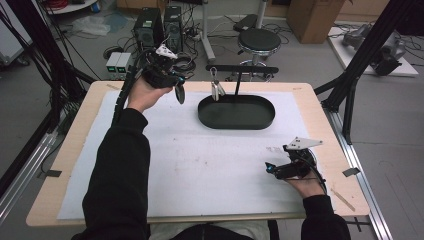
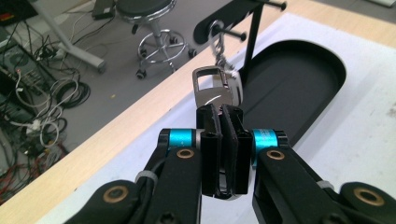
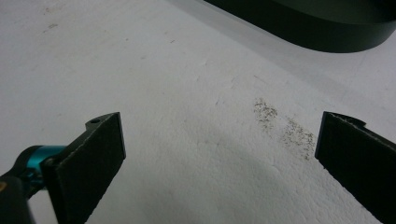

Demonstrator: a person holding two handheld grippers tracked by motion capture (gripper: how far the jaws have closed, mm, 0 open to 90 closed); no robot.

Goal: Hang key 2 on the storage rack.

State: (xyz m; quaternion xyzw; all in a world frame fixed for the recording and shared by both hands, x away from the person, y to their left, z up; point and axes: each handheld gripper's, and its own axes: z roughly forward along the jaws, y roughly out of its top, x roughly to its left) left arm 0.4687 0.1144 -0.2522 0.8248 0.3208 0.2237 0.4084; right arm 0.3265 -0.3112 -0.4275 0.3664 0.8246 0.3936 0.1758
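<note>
High view: left gripper (image 1: 179, 92) raised beside the oval black tray (image 1: 236, 123). Left gripper view: jaws pinch a flat glossy key fob (image 2: 215, 100), metal loop near the stand's hook (image 2: 215, 30). Right gripper view: right gripper (image 3: 219, 149) jaws spread over grainy white mat (image 3: 187, 93).

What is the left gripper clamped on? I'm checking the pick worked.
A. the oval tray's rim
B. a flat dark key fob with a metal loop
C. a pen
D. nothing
B: in the left gripper view the left gripper is shut on the key fob, its metal loop sticking out above the jaws.
</note>
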